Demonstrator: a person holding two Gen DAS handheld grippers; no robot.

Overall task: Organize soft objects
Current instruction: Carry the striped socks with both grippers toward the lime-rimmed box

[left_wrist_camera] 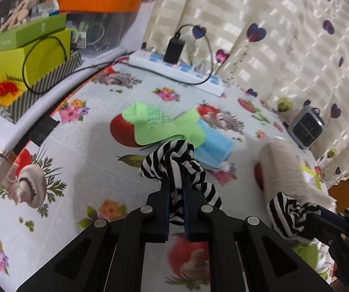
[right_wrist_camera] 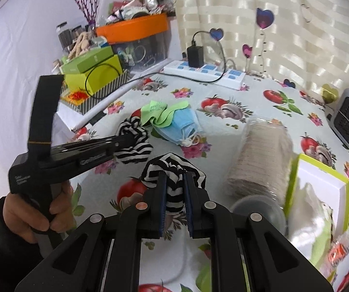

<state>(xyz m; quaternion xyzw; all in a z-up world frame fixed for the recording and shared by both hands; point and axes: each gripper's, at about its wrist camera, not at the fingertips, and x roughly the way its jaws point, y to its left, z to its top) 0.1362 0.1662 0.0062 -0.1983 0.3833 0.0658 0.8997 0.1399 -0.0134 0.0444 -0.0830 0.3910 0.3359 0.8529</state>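
Orange-rimmed clear tub (right_wrist_camera: 139,37) at the rear holds rings and small clutter, details unclear. Striped box (left_wrist_camera: 32,90) carries lime-green cartons. Green-edged white box (right_wrist_camera: 320,189) near the right gripper holds crumpled white material. Left gripper (left_wrist_camera: 176,185) is pinched on a bunched black-and-white striped sock (left_wrist_camera: 172,163); right gripper (right_wrist_camera: 175,182) is pinched on a second striped sock (right_wrist_camera: 172,170), both held above the glossy floral tablecloth (left_wrist_camera: 82,160). A flat green sock (left_wrist_camera: 159,124) overlaps a pleated blue face mask (left_wrist_camera: 213,148) behind them
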